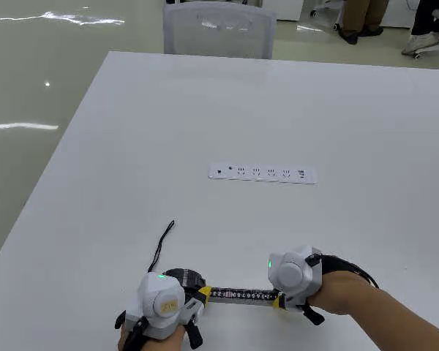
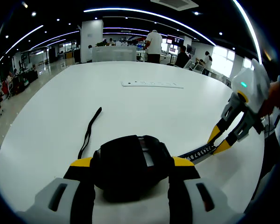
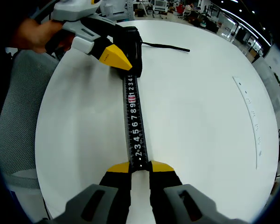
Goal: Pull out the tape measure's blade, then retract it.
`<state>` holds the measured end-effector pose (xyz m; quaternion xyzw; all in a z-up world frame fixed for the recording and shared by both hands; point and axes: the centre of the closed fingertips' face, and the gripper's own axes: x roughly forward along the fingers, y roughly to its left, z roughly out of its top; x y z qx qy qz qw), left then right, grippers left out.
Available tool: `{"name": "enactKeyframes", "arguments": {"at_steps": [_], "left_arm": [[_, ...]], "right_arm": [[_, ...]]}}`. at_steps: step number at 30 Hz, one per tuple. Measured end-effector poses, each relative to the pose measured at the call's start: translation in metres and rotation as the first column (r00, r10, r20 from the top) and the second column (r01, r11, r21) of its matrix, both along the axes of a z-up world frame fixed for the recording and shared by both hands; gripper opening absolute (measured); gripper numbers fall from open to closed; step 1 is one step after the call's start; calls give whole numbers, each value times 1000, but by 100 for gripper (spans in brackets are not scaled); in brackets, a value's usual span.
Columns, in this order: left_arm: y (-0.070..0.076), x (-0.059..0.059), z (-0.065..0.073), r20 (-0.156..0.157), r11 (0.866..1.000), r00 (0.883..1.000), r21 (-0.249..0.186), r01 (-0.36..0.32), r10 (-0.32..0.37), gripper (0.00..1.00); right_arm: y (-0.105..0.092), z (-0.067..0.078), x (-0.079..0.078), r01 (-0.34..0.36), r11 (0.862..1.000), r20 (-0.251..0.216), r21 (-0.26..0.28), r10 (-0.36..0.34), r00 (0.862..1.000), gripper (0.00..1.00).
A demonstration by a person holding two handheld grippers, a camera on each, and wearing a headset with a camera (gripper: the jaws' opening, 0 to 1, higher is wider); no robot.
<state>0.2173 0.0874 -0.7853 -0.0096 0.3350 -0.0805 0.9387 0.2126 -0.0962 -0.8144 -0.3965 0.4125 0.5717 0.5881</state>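
A black tape measure case sits clamped between the yellow-tipped jaws of my left gripper near the table's front edge; in the head view the case lies just right of that gripper. Its black blade with white numerals runs out flat over the table to my right gripper, which is shut on the blade's end. The blade spans the gap between both grippers, right gripper. A black wrist strap trails from the case.
A white power strip lies flat mid-table, beyond the grippers. A grey mesh chair stands at the far edge. People stand and sit in the background. The table's front edge is close below both hands.
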Motion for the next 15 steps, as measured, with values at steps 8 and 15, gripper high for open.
{"name": "enactKeyframes", "arguments": {"at_steps": [8,15], "left_arm": [[0,0,-1,2,1000,1000,6,3,-3,59],[1,0,-1,4,1000,1000,0,5,-5,59]], "right_arm": [[2,0,-2,-10,1000,2,-10,10,1000,13],[4,0,-1,-1,1000,2,-8,1,1000,14]]}}
